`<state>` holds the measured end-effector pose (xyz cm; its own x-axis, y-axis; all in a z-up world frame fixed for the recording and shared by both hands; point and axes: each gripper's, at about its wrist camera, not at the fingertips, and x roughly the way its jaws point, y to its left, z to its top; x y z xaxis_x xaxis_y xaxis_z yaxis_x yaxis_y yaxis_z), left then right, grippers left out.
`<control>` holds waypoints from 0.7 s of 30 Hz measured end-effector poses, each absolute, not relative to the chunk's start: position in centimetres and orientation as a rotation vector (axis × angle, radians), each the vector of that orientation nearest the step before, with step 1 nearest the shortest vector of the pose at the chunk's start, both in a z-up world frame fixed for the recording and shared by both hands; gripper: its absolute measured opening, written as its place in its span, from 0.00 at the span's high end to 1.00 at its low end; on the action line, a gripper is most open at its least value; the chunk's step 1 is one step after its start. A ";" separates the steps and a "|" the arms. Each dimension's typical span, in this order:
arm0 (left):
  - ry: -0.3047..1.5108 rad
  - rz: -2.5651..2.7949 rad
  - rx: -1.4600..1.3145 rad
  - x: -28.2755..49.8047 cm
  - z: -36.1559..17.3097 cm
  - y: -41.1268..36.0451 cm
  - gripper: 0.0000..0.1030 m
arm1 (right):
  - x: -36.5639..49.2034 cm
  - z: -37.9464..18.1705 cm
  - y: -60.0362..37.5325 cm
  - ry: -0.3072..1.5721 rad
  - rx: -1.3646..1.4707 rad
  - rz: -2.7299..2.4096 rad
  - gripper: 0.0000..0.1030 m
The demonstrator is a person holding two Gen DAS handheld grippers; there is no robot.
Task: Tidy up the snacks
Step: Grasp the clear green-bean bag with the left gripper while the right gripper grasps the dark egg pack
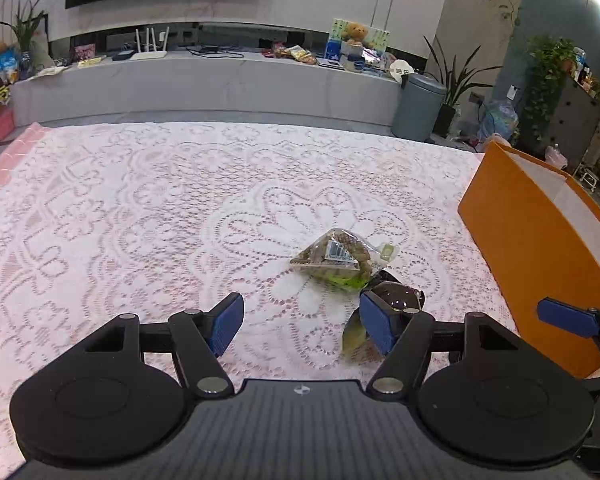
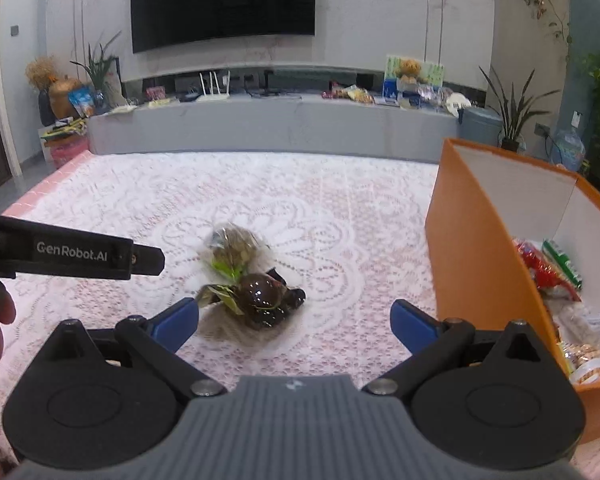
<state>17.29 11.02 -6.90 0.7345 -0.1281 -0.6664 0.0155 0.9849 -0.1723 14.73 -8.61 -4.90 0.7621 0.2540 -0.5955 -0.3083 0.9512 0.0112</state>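
On lace cloth [image 2: 340, 208]: two snack packs [image 2: 260, 296]; both hand-held grippers [image 1: 300, 322] [image 2: 296, 326] wide, empty.

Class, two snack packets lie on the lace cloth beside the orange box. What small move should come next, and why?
Probably ease the right gripper forward around the dark packet: its jaws stand open and empty, the packet lies just ahead, and the orange box already holds other snacks.

Orange box [image 2: 480, 248] right; lace cloth [image 2: 140, 200] open.
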 end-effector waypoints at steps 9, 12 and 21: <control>0.719 -0.132 -0.150 21.7 -5.7 12.2 0.27 | 18.1 -5.3 -6.2 0.630 -0.083 0.392 0.15; 0.714 -0.177 -0.149 22.9 -6.1 11.8 0.27 | 19.3 -5.6 -5.4 0.645 -0.095 0.384 0.25; 0.750 -0.219 -0.089 23.5 -8.6 10.6 0.27 | 21.4 -7.9 -5.1 0.749 -0.048 0.395 0.26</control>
